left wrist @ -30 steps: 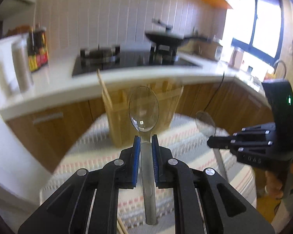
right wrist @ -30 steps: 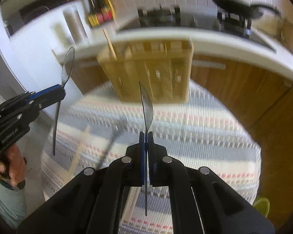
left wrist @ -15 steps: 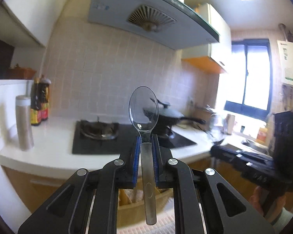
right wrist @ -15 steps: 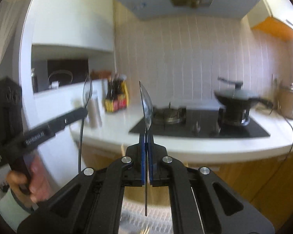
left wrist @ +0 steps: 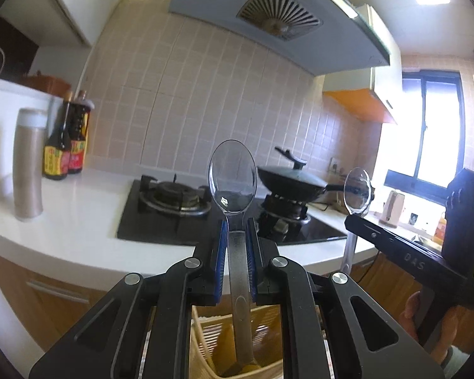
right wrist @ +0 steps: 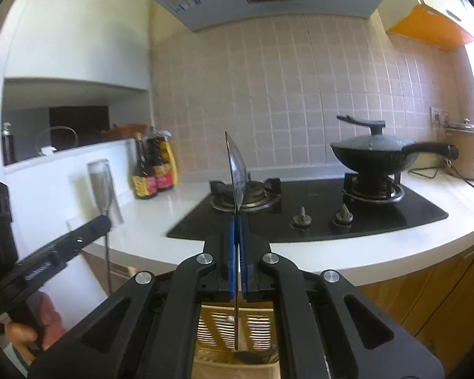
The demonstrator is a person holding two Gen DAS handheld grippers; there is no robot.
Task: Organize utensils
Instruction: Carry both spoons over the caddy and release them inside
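Our left gripper (left wrist: 237, 237) pinches the handle of a clear plastic spoon (left wrist: 233, 186), bowl upright at twelve o'clock, handle tip hanging just above the slatted wooden utensil holder (left wrist: 211, 331) at six o'clock. Our right gripper (right wrist: 237, 240) clamps a second clear spoon (right wrist: 237, 173) edge-on, its handle end over the same holder (right wrist: 230, 325). In the left view the right gripper (left wrist: 363, 233) sits at three o'clock, well apart. Beyond both spoons runs the white countertop (right wrist: 379, 252) edge, with the black gas hob (right wrist: 316, 214), lidded wok (right wrist: 373, 151) and soy sauce bottles (left wrist: 64, 145) farther back.
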